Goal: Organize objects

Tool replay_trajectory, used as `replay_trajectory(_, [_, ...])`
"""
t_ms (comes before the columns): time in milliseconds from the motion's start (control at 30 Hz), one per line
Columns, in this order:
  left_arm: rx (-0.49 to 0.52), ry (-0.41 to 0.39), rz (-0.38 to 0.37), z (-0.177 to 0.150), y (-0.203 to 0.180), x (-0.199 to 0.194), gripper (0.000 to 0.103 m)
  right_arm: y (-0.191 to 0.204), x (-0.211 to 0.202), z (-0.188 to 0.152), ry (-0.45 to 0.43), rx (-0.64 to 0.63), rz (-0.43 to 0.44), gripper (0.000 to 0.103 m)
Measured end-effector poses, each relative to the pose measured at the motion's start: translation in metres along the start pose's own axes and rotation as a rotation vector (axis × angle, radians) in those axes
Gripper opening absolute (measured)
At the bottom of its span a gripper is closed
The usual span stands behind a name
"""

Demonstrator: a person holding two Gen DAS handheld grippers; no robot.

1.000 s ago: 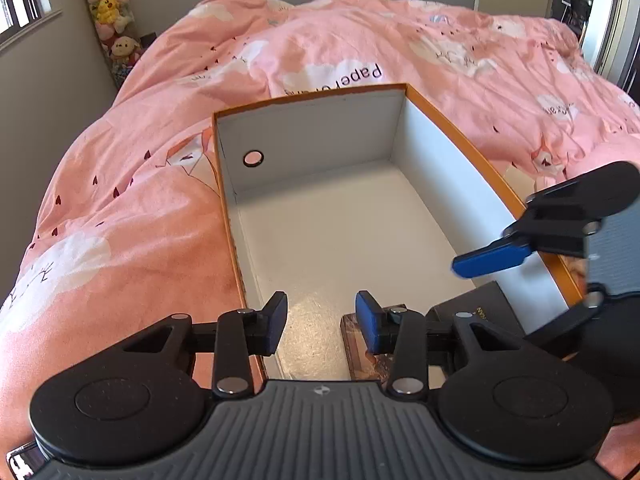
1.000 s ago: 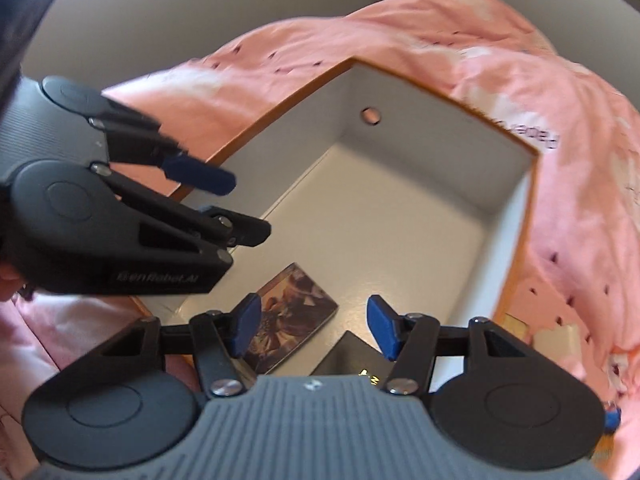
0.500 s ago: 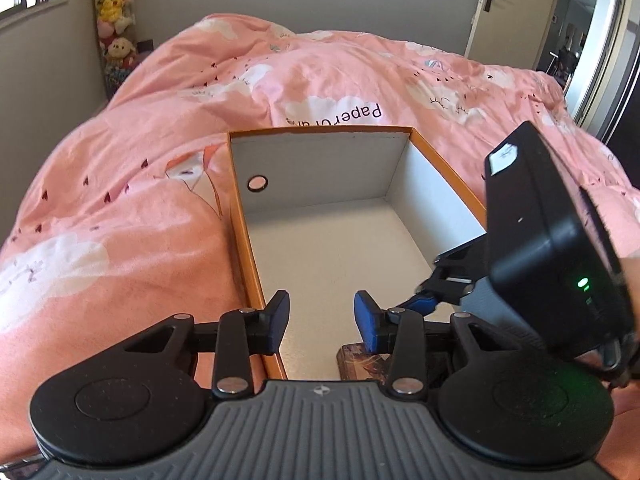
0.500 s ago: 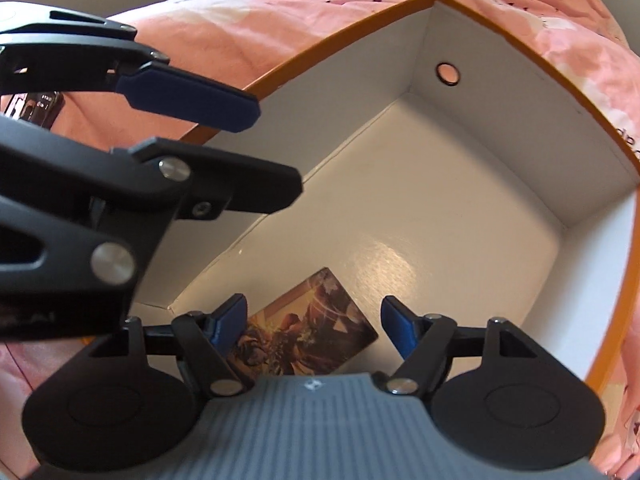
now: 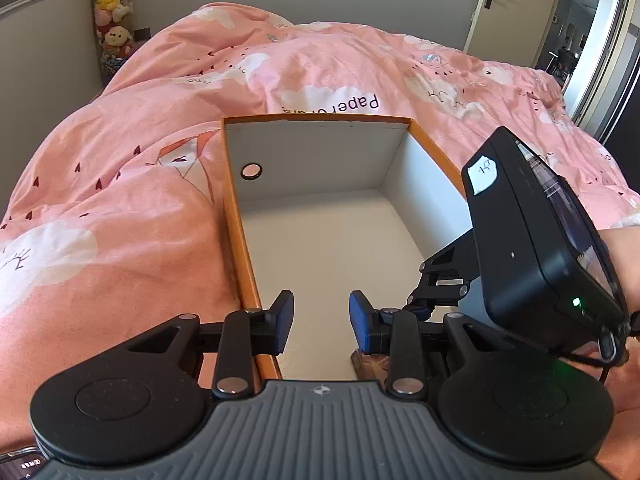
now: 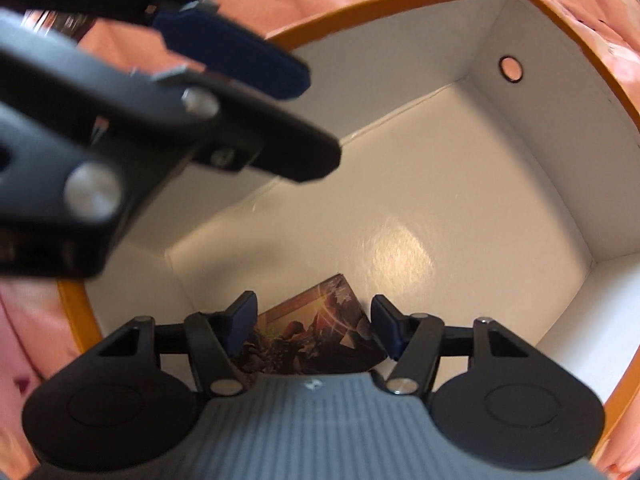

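An open box with orange rim and white inside sits on the pink bed. A picture card box lies flat on the box floor at its near end; a corner shows in the left wrist view. My right gripper is open, low inside the box, with its jaws on either side of the card box and not touching it. My left gripper is open and empty over the box's near left rim. It also shows in the right wrist view.
The pink duvet surrounds the box. A phone lies at the near left. Plush toys stand in the far left corner. A door is at the far right.
My right gripper has gone down into the box and closer to the card box. The black card box seen beside it earlier is out of view. My left gripper has risen slightly.
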State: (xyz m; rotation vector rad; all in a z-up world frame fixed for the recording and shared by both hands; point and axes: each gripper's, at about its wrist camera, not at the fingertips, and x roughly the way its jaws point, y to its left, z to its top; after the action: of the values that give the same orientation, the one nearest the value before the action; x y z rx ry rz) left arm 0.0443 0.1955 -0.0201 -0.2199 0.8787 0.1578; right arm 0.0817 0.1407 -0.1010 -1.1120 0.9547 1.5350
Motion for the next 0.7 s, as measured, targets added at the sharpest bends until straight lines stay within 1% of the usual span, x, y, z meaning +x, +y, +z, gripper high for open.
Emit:
replay_trajectory(100, [0.009, 0.004, -0.002, -0.001, -0.004, 0.002, 0.039, -0.005, -0.002, -0.004, 0.036, -0.002, -0.007, 0.063])
replay_trajectory(200, [0.010, 0.010, -0.010, -0.002, -0.007, 0.004, 0.039, -0.010, -0.006, -0.010, 0.018, 0.021, -0.004, 0.063])
replay_trajectory(233, [0.010, 0.011, -0.014, -0.003, -0.009, 0.005, 0.039, -0.012, -0.009, -0.012, 0.019, 0.028, -0.013, 0.061])
replay_trajectory(300, [0.010, 0.009, -0.017, -0.004, -0.012, 0.006, 0.039, -0.016, -0.019, -0.016, -0.003, 0.048, -0.038, 0.061])
replay_trajectory(367, [0.013, -0.001, -0.023, -0.005, -0.017, 0.007, 0.039, -0.022, -0.032, -0.021, -0.033, 0.074, -0.068, 0.053])
replay_trajectory(400, [0.016, -0.005, -0.028, -0.005, -0.019, 0.007, 0.039, -0.026, -0.038, -0.022, -0.042, 0.085, -0.095, 0.045])
replay_trajectory(433, [0.021, -0.004, -0.034, -0.005, -0.023, 0.008, 0.039, -0.028, -0.041, -0.024, -0.044, 0.081, -0.138, 0.040])
replay_trajectory(500, [0.035, 0.005, -0.043, -0.006, -0.029, 0.011, 0.039, -0.030, -0.041, -0.026, -0.019, 0.035, -0.253, 0.036])
replay_trajectory(533, [0.041, 0.011, -0.045, -0.007, -0.032, 0.013, 0.039, -0.030, -0.038, -0.028, 0.000, 0.012, -0.299, 0.033])
replay_trajectory(567, [0.045, 0.018, -0.044, -0.008, -0.034, 0.014, 0.039, -0.032, -0.034, -0.029, 0.018, -0.006, -0.321, 0.032])
replay_trajectory(600, [0.049, 0.025, -0.045, -0.010, -0.036, 0.016, 0.039, -0.034, -0.030, -0.031, 0.034, -0.014, -0.322, 0.028])
replay_trajectory(633, [0.053, 0.031, -0.047, -0.011, -0.038, 0.018, 0.039, -0.036, -0.027, -0.032, 0.048, -0.017, -0.316, 0.027])
replay_trajectory(700, [0.056, 0.045, -0.046, -0.014, -0.040, 0.021, 0.039, -0.038, -0.021, -0.037, 0.073, -0.021, -0.300, 0.027])
